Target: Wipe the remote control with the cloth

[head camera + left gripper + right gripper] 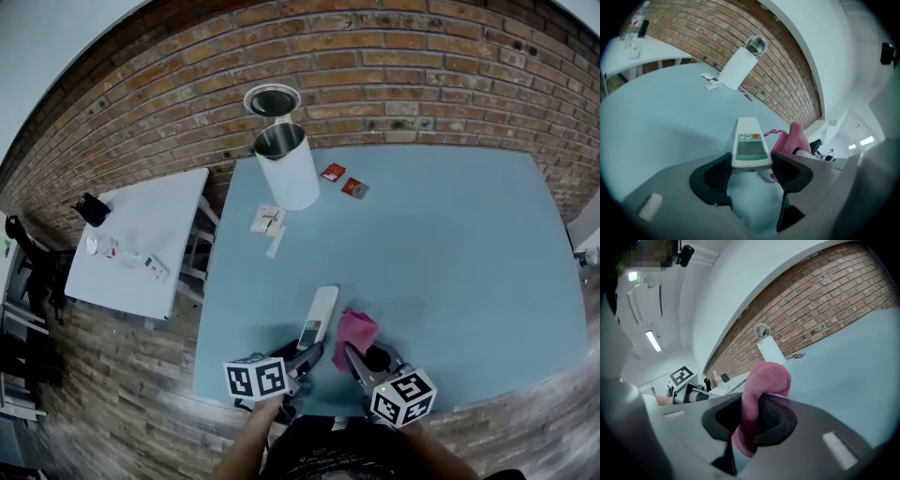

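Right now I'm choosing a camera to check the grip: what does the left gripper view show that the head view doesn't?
Only the left gripper view: the remote control's screen and buttons, with the left hand-held gripper closed on its near end. Only the head view: the white side table and the person's forearms. Both: the remote control, pink cloth, white canister and blue table.

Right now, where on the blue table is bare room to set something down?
Free: right half of the table, and the middle strip between the red packets and the cloth. Crowded: far-left corner with white canister and paper slips; near edge, around remote control and cloth.
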`<state>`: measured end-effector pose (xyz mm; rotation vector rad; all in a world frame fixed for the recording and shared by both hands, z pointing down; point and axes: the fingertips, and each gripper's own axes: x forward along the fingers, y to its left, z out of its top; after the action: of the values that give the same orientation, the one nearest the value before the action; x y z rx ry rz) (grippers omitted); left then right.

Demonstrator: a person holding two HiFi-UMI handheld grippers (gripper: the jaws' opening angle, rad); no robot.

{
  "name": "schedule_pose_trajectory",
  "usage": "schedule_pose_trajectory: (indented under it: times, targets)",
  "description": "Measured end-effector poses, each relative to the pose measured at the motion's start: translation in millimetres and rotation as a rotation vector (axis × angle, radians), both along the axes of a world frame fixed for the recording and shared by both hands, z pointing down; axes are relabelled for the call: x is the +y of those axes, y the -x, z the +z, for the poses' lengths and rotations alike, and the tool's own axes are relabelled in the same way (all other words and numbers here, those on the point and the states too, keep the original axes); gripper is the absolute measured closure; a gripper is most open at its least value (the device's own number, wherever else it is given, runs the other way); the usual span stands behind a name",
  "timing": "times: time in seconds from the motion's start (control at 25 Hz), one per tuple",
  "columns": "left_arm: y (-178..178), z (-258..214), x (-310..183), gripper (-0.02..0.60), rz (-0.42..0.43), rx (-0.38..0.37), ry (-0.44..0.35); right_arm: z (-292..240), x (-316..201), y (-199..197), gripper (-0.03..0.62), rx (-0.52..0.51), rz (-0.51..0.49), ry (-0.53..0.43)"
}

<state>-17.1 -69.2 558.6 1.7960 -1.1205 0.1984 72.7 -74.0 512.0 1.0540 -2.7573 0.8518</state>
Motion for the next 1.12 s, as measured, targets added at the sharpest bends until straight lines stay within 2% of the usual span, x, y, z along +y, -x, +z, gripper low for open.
schedule_pose_trajectory:
  times: [0.12,0.24,0.6,0.76,0.84,1.04,1.12]
  targets:
    - [2,0,-2,0.308,0.041,-0.198,-0.054,2,1,-5,0.526,-0.003,-0.002,0.007]
    - [2,4,-1,0.307,0.07,-0.346,-0.085,4,4,-10,0.526,-0.002,-0.009,0.02]
    - [-3,29,9,0.302,0.154,-0.585,-0.1,3,6,-25,0.525,0.008,-0.023,0.028]
    - [1,25,8,0.299,0.159,-0.651,-0.139,1,6,-21,0.526,0.011,-0.028,0.023]
    - [2,16,8,0.301,0.148,-0.658,-0.175,0,8,-20,0.526,0.017,-0.026,0.019]
    - [-4,-18,17,0.318,0.125,-0.575,-0.272,-2,15,-8,0.526,0.051,-0.003,0.015]
    - [-6,-30,24,0.351,0.13,-0.557,-0.311,-5,23,-1,0.526,0.062,0.007,0.011]
